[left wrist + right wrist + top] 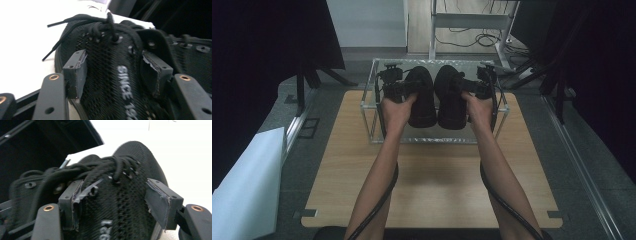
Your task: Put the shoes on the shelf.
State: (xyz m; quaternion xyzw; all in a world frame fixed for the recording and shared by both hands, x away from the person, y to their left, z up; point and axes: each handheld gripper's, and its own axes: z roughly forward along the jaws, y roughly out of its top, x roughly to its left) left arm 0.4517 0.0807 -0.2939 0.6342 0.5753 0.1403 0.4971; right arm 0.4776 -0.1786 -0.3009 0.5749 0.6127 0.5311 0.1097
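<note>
Wooden table (432, 185) bears a clear rack (372, 107) holding black shoes (422, 100).

Matt black mesh-cloth shoes (422, 97), wood-grain table (432, 185)

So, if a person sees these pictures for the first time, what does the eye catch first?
First, the pair of black shoes side by side on the clear rack at the far end of the wooden table: the left shoe and the right shoe. Each sits between the jaws of a gripper, the left gripper and the right gripper. In the left gripper view, white lettering runs along the mesh.
</note>
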